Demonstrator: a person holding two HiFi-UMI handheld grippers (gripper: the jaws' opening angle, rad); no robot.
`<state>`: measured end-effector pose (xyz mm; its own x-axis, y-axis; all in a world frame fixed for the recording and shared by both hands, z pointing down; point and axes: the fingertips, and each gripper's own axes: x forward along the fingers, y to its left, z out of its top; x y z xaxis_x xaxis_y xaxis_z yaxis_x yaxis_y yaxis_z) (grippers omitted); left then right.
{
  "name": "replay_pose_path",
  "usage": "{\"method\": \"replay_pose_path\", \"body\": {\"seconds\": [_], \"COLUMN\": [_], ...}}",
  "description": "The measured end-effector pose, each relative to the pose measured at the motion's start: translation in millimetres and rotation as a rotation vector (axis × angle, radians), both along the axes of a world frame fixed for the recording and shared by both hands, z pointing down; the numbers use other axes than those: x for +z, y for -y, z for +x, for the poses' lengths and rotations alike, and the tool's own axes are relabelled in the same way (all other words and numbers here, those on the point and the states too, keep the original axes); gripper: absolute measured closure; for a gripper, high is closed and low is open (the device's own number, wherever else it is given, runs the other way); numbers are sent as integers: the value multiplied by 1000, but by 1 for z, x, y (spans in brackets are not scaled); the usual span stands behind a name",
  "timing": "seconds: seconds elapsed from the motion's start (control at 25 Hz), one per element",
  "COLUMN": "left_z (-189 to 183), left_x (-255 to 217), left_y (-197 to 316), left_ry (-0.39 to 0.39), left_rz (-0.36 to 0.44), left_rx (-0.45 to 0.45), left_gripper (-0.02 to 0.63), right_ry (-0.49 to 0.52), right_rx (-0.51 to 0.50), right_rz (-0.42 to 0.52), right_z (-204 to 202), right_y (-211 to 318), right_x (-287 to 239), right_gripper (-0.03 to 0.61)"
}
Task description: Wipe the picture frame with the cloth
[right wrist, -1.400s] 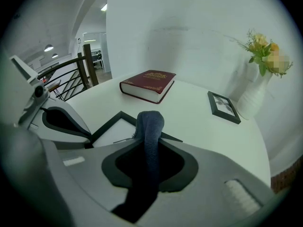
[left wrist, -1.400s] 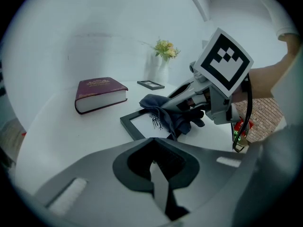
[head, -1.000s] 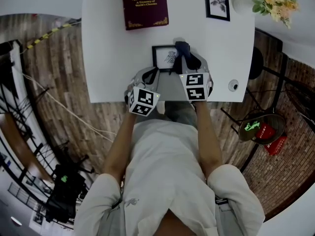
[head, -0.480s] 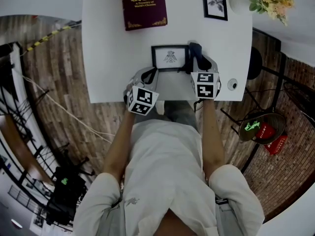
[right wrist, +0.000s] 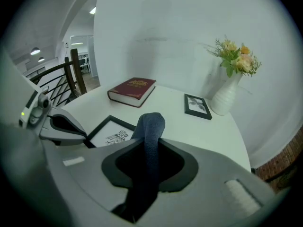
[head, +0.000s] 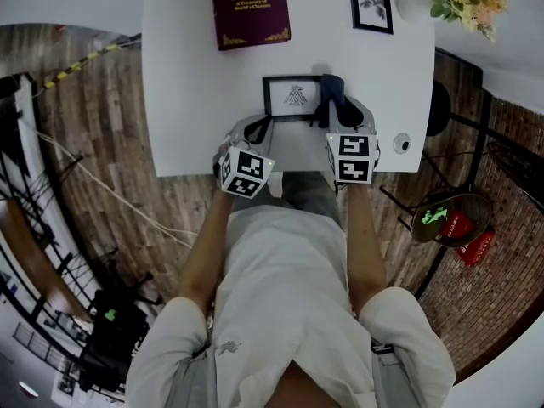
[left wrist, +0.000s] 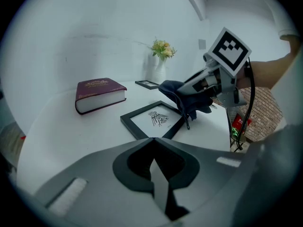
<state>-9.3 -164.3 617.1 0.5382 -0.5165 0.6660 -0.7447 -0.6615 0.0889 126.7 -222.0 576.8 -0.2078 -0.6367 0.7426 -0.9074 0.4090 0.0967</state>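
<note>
Head view, with both tool views. The picture frame (head: 294,98), black-edged with a small dark drawing on white, lies flat on the white worktop (head: 195,83) near its front edge, just ahead of the person. The right tool (head: 340,113) is clenched on a dark blue cloth (head: 333,96); the right gripper view shows the cloth (right wrist: 149,141) standing up between the closed-in jaws, and the left gripper view shows its free end (left wrist: 187,94) draped onto the frame's right edge (left wrist: 154,119). The left tool (head: 255,130) has its jaws pressed together with nothing between them (left wrist: 154,162); its tip sits at the frame's near-left corner, though contact cannot be confirmed. Further back on the worktop, well apart from the frame, are a maroon book (head: 249,11) lying flat, a smaller black frame (head: 371,7), and a white vase of flowers (head: 463,2) at the far right corner.
</note>
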Motion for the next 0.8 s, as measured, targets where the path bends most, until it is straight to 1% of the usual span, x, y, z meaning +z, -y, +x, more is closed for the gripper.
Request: {"method": "replay_pose_path", "body": {"seconds": [0.2, 0.4, 0.6, 0.8], "left_z": [0, 1, 2, 2], "left_x": [0, 0, -1, -1], "left_y": [-1, -2, -2, -2], "left_ry": [0, 3, 1, -1], "left_rz": [9, 17, 22, 25], "left_rx": [17, 35, 42, 51], "left_gripper": [594, 594, 594, 594], "right_ry": [73, 119, 144, 161], "right_rx": [-94, -181, -219, -248], "right_rz": [3, -23, -61, -104], "right_z": [-49, -92, -114, -126], "right_y": [-16, -29, -37, -38], "right_x": [-15, -9, 4, 20], "right_gripper": [509, 509, 510, 510]}}
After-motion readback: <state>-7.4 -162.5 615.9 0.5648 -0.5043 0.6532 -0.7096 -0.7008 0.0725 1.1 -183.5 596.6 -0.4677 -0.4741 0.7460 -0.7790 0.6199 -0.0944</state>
